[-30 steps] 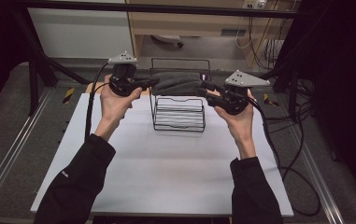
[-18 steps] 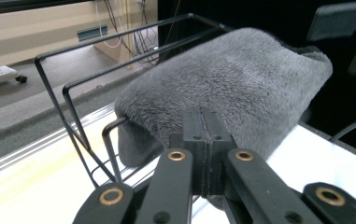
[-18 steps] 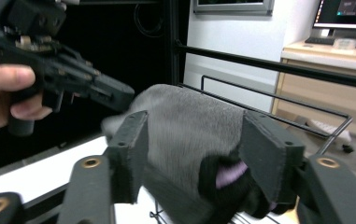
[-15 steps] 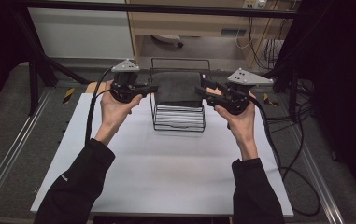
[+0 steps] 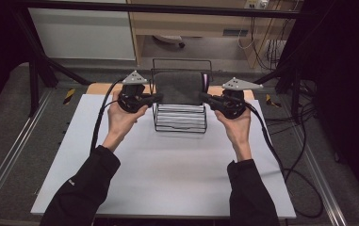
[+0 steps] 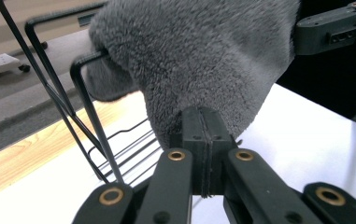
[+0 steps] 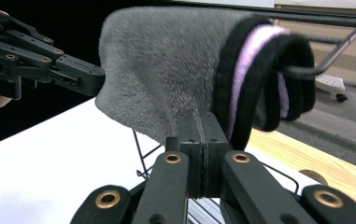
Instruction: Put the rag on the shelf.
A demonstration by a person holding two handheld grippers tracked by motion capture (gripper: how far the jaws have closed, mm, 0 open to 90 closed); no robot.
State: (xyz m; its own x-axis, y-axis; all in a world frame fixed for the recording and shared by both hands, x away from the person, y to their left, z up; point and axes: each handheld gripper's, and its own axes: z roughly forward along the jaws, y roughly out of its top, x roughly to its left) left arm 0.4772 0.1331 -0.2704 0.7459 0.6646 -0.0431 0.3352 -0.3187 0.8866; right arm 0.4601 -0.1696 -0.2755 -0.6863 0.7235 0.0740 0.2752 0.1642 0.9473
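Both claws meet at a fluffy grey cloth (image 5: 179, 87) draped over the top of a black wire rack (image 5: 180, 123). On the person's left, the left claw (image 5: 157, 97) is closed, its two black jaws pressed together on the cloth's left lower edge; the left gripper view shows the pile bunched just above the jaw tips (image 6: 202, 127). On the person's right, the right claw (image 5: 204, 98) has just been closing and now has its jaws together, pinching the cloth's right lower edge, seen up close in the right gripper view (image 7: 199, 125). That same view shows a black band with a pale purple stripe (image 7: 247, 70) along the end of the cloth, where a bent rack wire pokes out.

From the high view, the rack stands upright near the far edge of a white worktop (image 5: 167, 174), between the two hands. The left hand (image 5: 123, 115) and right hand (image 5: 236, 126), both in dark sleeves, reach in from the near side. Black cables trail from each gripper toward the worktop's sides.
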